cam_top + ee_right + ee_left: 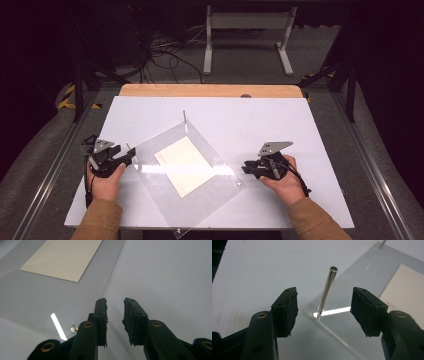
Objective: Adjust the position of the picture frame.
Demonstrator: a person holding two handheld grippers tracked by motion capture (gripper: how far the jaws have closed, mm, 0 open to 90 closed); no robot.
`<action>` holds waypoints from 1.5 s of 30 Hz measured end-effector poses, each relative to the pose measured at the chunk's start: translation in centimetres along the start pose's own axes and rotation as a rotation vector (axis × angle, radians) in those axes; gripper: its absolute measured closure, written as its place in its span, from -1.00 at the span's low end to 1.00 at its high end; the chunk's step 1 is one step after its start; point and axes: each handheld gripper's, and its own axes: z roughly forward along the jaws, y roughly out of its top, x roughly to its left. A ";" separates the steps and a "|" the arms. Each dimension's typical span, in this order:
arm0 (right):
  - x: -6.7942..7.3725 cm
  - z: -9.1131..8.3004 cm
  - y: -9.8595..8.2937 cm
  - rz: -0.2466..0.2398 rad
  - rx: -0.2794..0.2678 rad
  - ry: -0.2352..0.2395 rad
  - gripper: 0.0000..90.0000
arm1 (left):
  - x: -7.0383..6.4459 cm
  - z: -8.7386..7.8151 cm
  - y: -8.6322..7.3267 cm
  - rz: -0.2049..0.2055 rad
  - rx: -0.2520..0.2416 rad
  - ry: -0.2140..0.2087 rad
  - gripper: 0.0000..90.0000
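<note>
A clear acrylic plate (200,185) lies turned cornerwise on the white table (260,120), its near corner reaching past the table's near edge, and a cream paper sheet (184,166) sits under or inside it near the middle. Thin metal pins stand upright at its corners: the far pin (184,116) at the far corner, the left pin (128,146) at the left corner. The left gripper (131,159), held in the person's left hand (106,182), sits at that left corner; in the left gripper view its jaws are spread wide with the left pin (326,292) standing between them, touching neither pad. The right gripper (246,167), in the right hand (285,182), rests just beside the plate's right corner; in the right gripper view its jaws stand a narrow gap apart with nothing between them, over the plate's edge, and a small metal stud (73,328) shows just left of them
</note>
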 end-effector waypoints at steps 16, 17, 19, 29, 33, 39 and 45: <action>-0.4 -2.7 -0.8 0.018 -0.178 -0.029 0.16 | -2.2 3.0 3.9 0.106 -0.077 -0.016 0.85; -0.4 -2.9 -0.8 0.019 -0.182 -0.031 0.16 | -2.6 3.4 4.5 0.117 -0.082 -0.024 0.85; -0.3 -3.4 -0.9 0.016 -0.198 -0.034 0.15 | -3.7 4.1 5.9 0.153 -0.090 -0.042 0.84; -0.2 -6.3 -2.3 0.040 -0.252 -0.060 0.14 | -9.2 9.5 10.5 0.244 -0.105 -0.169 0.83; -0.2 -7.2 -2.9 0.053 -0.261 -0.067 0.14 | -11.5 11.8 11.2 0.263 -0.074 -0.217 0.83; -0.2 -7.7 -3.5 0.061 -0.263 -0.075 0.14 | -13.4 14.1 10.6 0.269 -0.031 -0.260 0.84; -0.4 -7.6 -3.7 0.069 -0.253 -0.076 0.15 | -13.6 14.2 10.0 0.248 -0.004 -0.303 0.55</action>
